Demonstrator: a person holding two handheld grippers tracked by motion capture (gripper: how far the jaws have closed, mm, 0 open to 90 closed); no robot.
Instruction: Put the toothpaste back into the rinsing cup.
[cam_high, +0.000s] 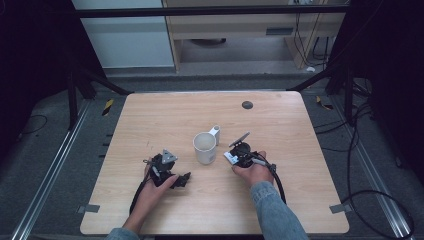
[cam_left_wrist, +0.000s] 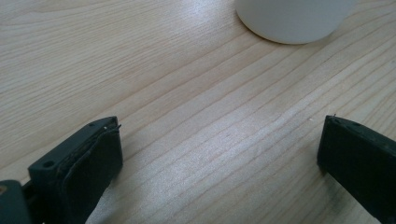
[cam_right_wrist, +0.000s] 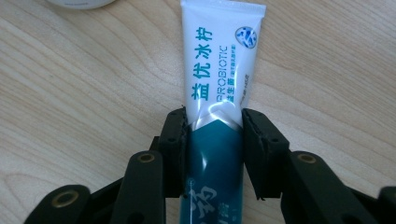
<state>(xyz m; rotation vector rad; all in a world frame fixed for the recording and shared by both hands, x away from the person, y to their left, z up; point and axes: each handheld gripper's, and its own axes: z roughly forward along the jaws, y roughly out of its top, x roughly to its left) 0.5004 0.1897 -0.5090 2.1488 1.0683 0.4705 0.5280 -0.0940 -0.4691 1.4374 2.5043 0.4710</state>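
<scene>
A white and teal toothpaste tube (cam_right_wrist: 219, 65) lies lengthwise between the jaws of my right gripper (cam_right_wrist: 215, 126), its white crimped end pointing away from me. Both black pads press on the sides of the tube where the white meets the teal. In the high view my right gripper (cam_high: 240, 152) sits just right of a white mug (cam_high: 205, 147), which stands upright at the table's middle. My left gripper (cam_high: 176, 176) rests on the wood to the mug's left. Its jaws (cam_left_wrist: 219, 140) stand wide apart over bare table, with the mug's base (cam_left_wrist: 292, 21) a little way ahead.
The light wooden table (cam_high: 150, 115) has a small dark round disc (cam_high: 247, 105) near its far edge. Black cables trail from both grippers toward the near edge. Metal frame legs and floor cables surround the table.
</scene>
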